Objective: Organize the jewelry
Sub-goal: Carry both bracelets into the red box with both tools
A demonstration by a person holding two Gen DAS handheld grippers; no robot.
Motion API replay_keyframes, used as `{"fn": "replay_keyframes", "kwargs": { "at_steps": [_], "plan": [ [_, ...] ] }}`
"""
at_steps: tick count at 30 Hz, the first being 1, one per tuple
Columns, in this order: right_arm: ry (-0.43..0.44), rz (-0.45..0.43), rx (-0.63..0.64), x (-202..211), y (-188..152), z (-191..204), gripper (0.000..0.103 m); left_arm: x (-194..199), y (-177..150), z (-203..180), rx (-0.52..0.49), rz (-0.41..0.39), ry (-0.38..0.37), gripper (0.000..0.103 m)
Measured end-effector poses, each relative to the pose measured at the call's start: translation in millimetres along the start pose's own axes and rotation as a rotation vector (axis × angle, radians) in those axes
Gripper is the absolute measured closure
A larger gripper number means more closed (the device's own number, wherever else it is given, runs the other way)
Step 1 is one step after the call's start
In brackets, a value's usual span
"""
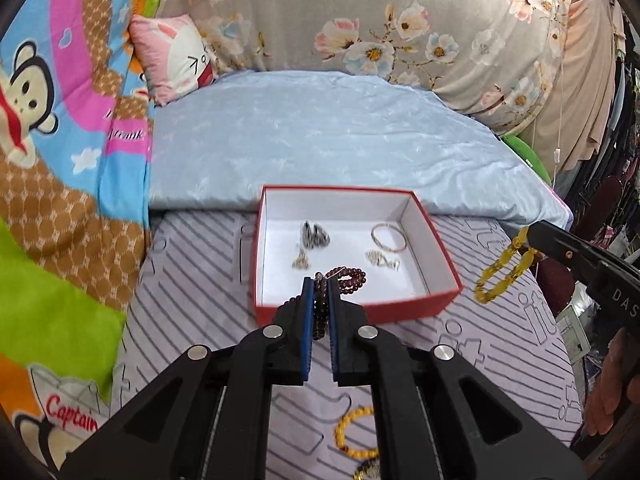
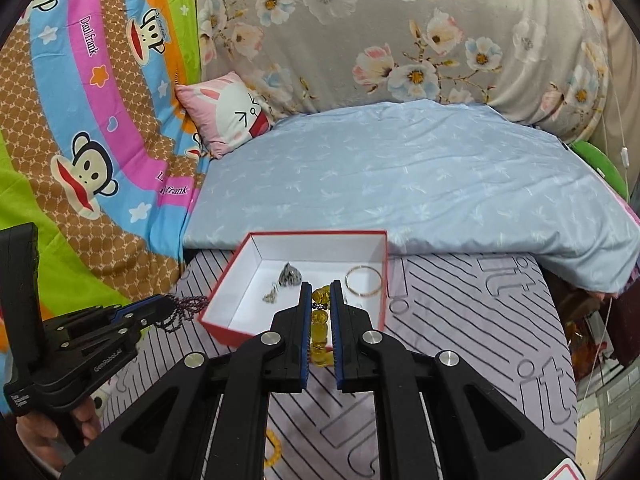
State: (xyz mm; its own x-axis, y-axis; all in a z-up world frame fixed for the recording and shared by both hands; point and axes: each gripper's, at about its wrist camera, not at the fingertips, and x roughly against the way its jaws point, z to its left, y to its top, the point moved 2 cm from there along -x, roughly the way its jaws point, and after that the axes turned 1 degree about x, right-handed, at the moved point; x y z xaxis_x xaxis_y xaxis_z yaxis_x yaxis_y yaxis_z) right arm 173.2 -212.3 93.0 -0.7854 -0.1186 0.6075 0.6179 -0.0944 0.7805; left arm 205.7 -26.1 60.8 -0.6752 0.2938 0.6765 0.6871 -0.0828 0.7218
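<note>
A red box with a white inside sits on the striped mat; it also shows in the right wrist view. Inside lie a silver bangle, a dark crumpled piece and small silver pieces. My left gripper is shut on a dark red bead bracelet, held over the box's near wall. My right gripper is shut on a yellow bead bracelet, held in the air near the box's right side; it hangs in the left wrist view.
Another yellow bead bracelet and a dark beaded piece lie on the striped mat near me. A light blue quilt lies behind the box. A cartoon blanket, pink pillow and floral bedding surround it.
</note>
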Motion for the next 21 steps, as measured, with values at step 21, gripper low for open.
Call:
{"fn": "replay_keyframes", "kwargs": {
  "at_steps": [21],
  "plan": [
    [0.032,0.107,-0.014,-128,23,1,0.095,-119,43,-9,-0.022,0.068,0.006,0.097]
  ]
}}
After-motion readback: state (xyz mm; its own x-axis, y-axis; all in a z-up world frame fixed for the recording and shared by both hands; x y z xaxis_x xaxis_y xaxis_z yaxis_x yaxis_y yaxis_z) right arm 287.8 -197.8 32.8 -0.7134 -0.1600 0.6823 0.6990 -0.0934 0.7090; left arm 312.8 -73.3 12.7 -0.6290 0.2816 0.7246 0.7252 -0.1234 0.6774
